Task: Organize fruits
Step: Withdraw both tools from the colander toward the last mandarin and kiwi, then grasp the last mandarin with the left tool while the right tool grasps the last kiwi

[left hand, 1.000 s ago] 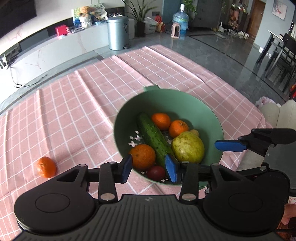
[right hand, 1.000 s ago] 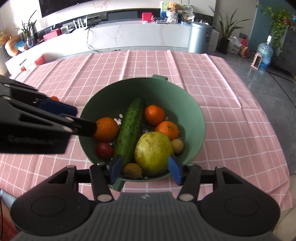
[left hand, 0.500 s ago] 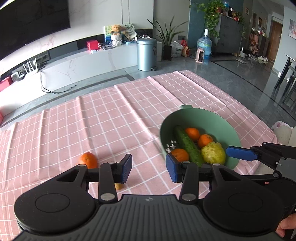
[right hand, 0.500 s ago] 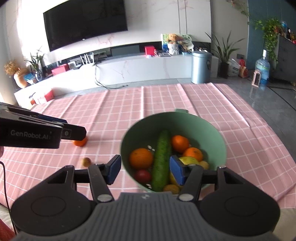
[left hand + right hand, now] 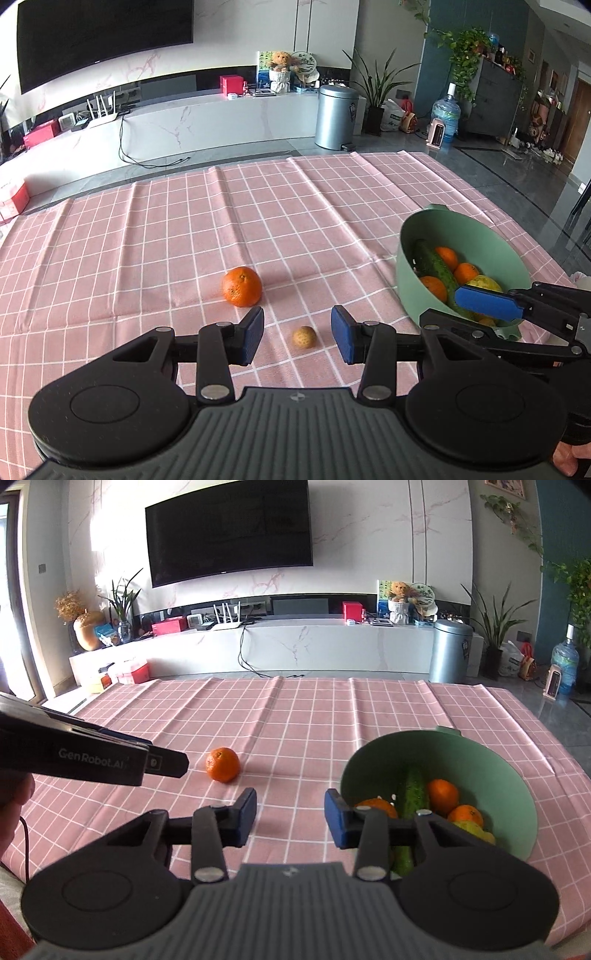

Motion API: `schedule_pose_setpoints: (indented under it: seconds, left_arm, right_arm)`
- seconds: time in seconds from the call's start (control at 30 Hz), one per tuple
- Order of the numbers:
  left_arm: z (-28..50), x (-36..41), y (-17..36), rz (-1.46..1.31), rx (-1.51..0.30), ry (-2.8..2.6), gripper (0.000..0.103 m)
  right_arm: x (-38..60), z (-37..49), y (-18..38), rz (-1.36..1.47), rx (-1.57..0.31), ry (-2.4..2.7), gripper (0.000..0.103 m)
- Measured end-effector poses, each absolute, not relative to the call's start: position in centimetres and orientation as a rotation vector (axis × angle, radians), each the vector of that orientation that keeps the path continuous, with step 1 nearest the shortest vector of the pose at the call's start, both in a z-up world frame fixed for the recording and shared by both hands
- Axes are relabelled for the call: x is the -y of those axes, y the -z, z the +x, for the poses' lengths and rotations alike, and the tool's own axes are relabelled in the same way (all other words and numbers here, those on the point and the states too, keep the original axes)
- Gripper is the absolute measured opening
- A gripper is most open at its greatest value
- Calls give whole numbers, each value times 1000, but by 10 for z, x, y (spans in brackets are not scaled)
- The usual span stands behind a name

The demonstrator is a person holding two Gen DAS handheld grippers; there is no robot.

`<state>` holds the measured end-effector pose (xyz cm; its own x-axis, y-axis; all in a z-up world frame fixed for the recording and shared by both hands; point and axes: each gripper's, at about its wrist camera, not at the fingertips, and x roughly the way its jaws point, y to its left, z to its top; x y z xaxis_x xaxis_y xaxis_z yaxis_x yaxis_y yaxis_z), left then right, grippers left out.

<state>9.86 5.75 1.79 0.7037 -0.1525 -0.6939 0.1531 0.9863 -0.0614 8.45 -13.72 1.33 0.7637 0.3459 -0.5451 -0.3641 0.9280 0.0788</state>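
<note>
A green bowl [image 5: 406, 254] [image 5: 491, 760] at the table's right holds a cucumber [image 5: 434, 266], several oranges and a yellow-green pear [image 5: 484, 284]. A loose orange [image 5: 242, 287] [image 5: 222, 764] lies on the pink checked cloth. A small brown fruit [image 5: 304, 337] lies in front of it. My left gripper [image 5: 297, 338] is open and empty, its fingers either side of the small fruit. My right gripper [image 5: 290, 818] is open and empty, left of the bowl's near rim; it shows in the left wrist view [image 5: 487, 301].
The pink cloth [image 5: 258, 206] covers the table, with its edge just right of the bowl. Behind the table are a white TV bench [image 5: 295, 642] and a metal bin [image 5: 336, 116]. The left gripper's side [image 5: 92, 757] crosses the right wrist view.
Both grippers have pulled back and up from over the bowl and swung left. The loose orange and the small brown fruit have come into view in front of the left gripper.
</note>
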Motion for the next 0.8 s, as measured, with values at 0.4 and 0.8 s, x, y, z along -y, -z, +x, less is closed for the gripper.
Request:
schedule_pose_setpoints:
  seconds: [0.4, 0.8]
  left_arm:
    - [112, -88, 15, -38, -821, 104, 50]
    - [130, -98, 48, -70, -867, 50, 50]
  right_arm:
    - [90, 117, 22, -77, -660, -462, 30]
    - [57, 150, 61, -119, -719, -479, 27]
